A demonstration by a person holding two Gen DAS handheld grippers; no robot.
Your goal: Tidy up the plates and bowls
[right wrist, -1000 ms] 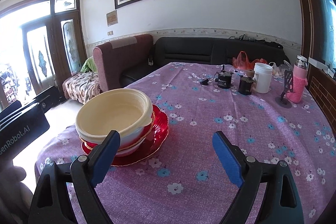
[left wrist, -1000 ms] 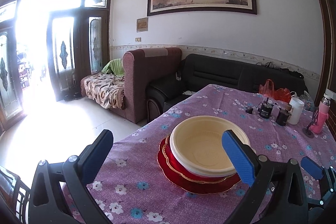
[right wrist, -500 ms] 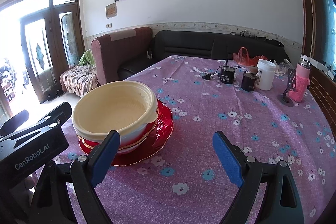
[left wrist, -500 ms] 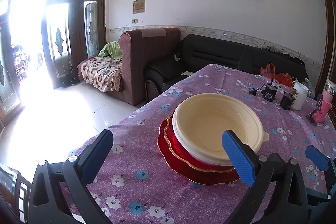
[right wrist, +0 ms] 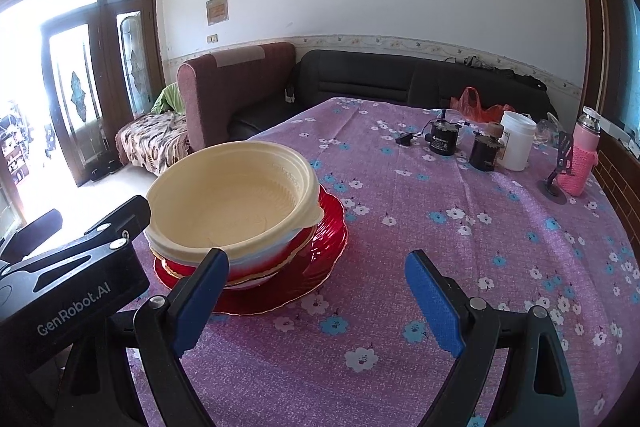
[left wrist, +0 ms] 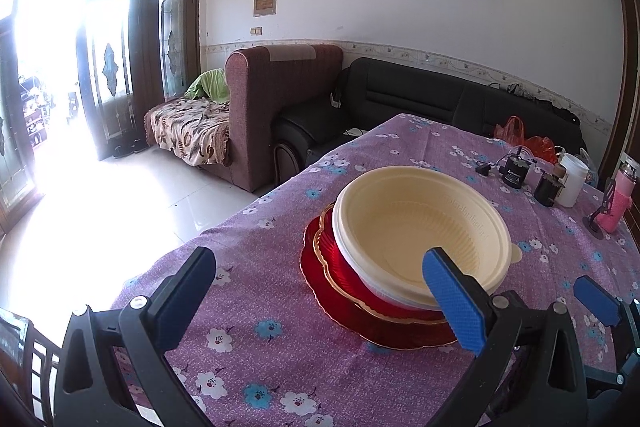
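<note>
A cream bowl (left wrist: 420,227) sits on top of a stack: a white bowl under it, then red plates with gold rims (left wrist: 340,291). The stack stands on the purple flowered tablecloth (left wrist: 260,339). It also shows in the right wrist view, cream bowl (right wrist: 232,195) over red plates (right wrist: 320,251). My left gripper (left wrist: 320,303) is open and empty, just in front of the stack, its right finger over the bowl's near rim. My right gripper (right wrist: 316,303) is open and empty, to the right of the stack. The left gripper's body (right wrist: 68,287) shows at the lower left there.
At the table's far right stand black devices (right wrist: 442,141), a white container (right wrist: 516,141), a pink bottle (right wrist: 582,159) and a small stand (right wrist: 558,175). A red bag (right wrist: 476,103) lies behind. Sofas (left wrist: 280,107) stand beyond the table's left edge.
Both grippers have moved closer to the stack, and the stack looms larger in both views. Both stay open and empty. The stack has not moved.
</note>
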